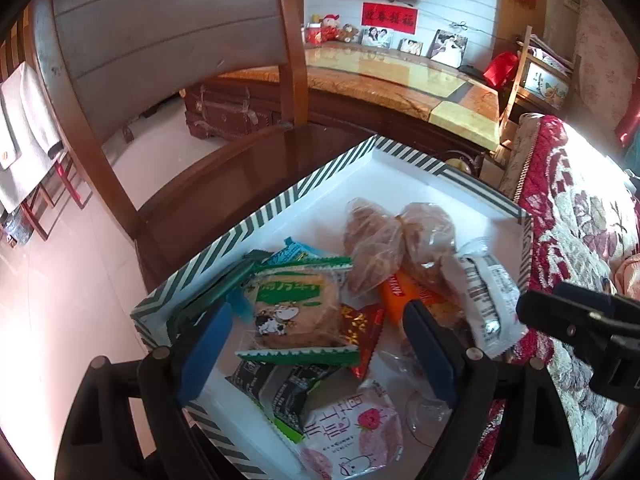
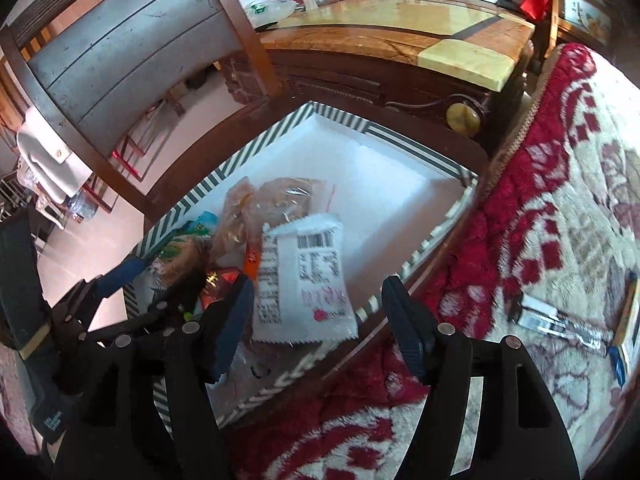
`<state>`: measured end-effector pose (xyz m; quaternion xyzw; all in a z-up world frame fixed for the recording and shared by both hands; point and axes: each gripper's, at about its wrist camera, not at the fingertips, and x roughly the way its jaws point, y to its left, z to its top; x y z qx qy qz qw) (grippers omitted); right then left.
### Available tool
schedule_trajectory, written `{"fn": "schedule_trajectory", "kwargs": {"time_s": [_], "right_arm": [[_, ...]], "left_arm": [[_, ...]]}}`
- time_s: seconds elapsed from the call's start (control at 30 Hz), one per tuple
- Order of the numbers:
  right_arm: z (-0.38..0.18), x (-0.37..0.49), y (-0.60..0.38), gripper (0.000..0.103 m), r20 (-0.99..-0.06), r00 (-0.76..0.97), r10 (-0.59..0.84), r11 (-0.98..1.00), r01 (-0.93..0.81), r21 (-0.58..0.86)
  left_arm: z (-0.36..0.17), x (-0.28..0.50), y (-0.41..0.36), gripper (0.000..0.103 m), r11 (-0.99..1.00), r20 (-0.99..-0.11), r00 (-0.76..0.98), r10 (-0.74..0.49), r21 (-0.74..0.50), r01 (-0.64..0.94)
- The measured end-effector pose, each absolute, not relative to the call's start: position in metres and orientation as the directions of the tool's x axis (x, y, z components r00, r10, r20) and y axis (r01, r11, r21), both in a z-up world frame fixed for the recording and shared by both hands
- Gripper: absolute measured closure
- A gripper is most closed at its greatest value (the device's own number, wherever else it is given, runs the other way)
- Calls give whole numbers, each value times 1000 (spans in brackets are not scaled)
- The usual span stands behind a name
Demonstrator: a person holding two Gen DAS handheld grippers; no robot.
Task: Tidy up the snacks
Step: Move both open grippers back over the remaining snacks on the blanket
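Both grippers hang over a striped-rim box (image 1: 224, 240) with a white floor, set on a wooden chair seat beside a red-and-cream blanket (image 2: 560, 208). Snacks are heaped at the box's near-left; the far half is bare.

Left gripper (image 1: 316, 344): jaws wide apart, holding nothing, blue pads straddling the green cow-print packet (image 1: 292, 308). Contact with the packet cannot be told. A pink strawberry packet (image 1: 352, 432) lies nearest, and two clear bags of brown pastries (image 1: 396, 244) sit farther in.

Right gripper (image 2: 320, 328): also spread wide and empty, over the white barcode packet (image 2: 304, 276), which lies at the box's near-right edge. Its right finger (image 2: 404, 328) looks to sit outside the rim, over the blanket.

Risks, as judgement:
- Closing the right jaws here could catch the cardboard rim instead of the packet and drag or tip the box off the seat.
- The left pads could pinch two overlapping wrappers at once; slick film may slip.
- The grippers are near each other, so the tools could collide.
- More snacks (image 2: 552, 320) on the soft blanket at the right look hard to pinch cleanly.
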<state>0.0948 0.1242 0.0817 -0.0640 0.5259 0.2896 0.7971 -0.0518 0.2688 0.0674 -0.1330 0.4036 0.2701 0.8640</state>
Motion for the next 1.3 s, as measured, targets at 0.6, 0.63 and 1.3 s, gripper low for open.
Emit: {"fn": "schedule_trajectory", "kwargs": {"time_s": [0.6, 0.63, 1.3], "right_arm": [[90, 73, 48, 36, -874, 325, 362, 886, -412, 214], [91, 71, 43, 36, -874, 328, 358, 890, -403, 214], [102, 24, -79, 36, -860, 411, 303, 944, -252, 212]], "left_arm": [[87, -46, 209, 14, 895, -736, 608, 298, -6, -445], [88, -46, 204, 14, 900, -735, 612, 292, -6, -437], [89, -47, 89, 14, 978, -750, 652, 112, -33, -206]]}}
